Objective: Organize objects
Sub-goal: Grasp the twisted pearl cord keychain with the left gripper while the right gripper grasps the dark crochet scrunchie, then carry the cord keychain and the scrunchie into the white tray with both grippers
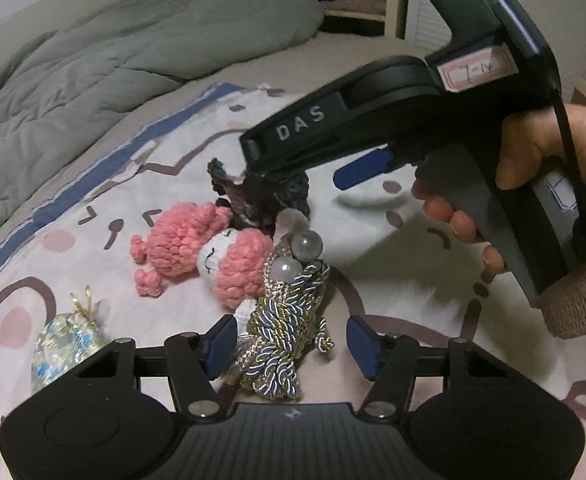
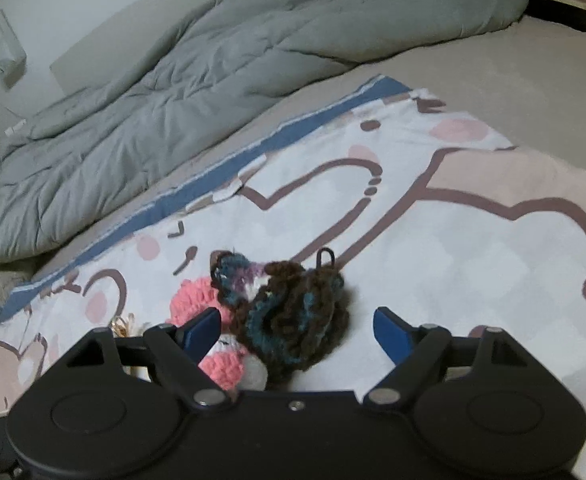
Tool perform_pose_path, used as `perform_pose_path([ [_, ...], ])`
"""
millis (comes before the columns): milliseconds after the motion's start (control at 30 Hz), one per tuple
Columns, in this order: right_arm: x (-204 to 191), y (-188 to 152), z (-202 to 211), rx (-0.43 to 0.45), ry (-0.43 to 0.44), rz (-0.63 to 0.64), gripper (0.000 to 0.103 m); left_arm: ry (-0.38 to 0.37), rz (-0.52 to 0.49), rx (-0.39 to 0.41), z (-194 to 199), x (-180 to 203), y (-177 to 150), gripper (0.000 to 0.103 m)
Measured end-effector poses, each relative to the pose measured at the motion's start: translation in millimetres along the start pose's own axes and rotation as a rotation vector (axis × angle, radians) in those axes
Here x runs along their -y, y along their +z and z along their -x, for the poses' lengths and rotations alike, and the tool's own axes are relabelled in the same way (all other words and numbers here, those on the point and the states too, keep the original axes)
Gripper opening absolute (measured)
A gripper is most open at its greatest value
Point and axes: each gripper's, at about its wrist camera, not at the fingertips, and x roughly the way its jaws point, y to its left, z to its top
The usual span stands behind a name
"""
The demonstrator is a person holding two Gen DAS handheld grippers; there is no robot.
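So, room first: everything sits on a patterned cloth [image 2: 473, 248] spread over the bed, white and pink with brown outlines and a blue strip [image 2: 213, 172] along its far edge. Past that strip there's bare grey sheet and then a rumpled grey duvet [image 2: 213, 60] heaped up behind. To the right of the toys the cloth is wide and bare, so there's plenty of free space that way. Left is tighter, with a shiny foil-wrapped ball [image 1: 63, 346] near my left side.

The little pile is bunched close together. My left gripper [image 1: 289, 344] has its jaws apart, standing either side of a twisted cord knot [image 1: 281, 336] in blue, gold and white, with two pearly beads [image 1: 299, 254] at its far end. I can't tell if the left pad is touching the cord; the right pad stands off it. Just beyond, touching the knot, lies a pink crochet doll [image 1: 209, 256] with a white face, flat on its side.

My right gripper [image 2: 297, 326] is also spread wide, jaws not pressing anything, with a dark brown-and-teal crochet piece [image 2: 293, 312] between them, nearer the left pad. It has a small black loop at its far end and leans on the pink doll. From the left camera I see my right hand [image 1: 533, 184] wrapped round the handle, fingers pointing down at that dark piece.
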Motion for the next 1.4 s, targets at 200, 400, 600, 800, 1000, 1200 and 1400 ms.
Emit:
perform_pose_path([
  [200, 4.3, -0.1, -10.1, 0.021, 0.006, -0.063, 0.071, 0.002, -0.009, -0.052, -19.1, -1.6, -0.2, 0.049],
  [400, 2.5, 1.1, -12.9, 0.022, 0.034, -0.033, 0.041, -0.002, 0.03, -0.054, -16.1, -4.9, -0.8, 0.044],
  [600, -0.1, 2.7, -1.7, 0.028, 0.026, -0.013, 0.027, 0.009, 0.117, -0.039, -0.3, -8.7, -3.4, 0.043],
  [800, 0.2, 2.1, 19.2, 0.026, 0.01, 0.019, 0.024, 0.039, 0.2, 0.003, 30.3, -15.8, -8.0, 0.043],
  [1000, 4.4, 4.1, 50.3, 0.051, 0.013, 0.022, 0.023, 0.093, 0.282, 0.038, 67.9, -23.0, -14.1, 0.043],
  [1200, 5.4, 4.9, 83.6, 0.067, 0.052, 0.016, 0.001, 0.143, 0.336, 0.07, 106.0, -24.8, -19.1, 0.043],
  [1400, 0.9, 0.0, 108.1, 0.07, 0.074, 0.058, 0.001, 0.169, 0.388, 0.091, 137.7, -20.2, -28.4, 0.043],
])
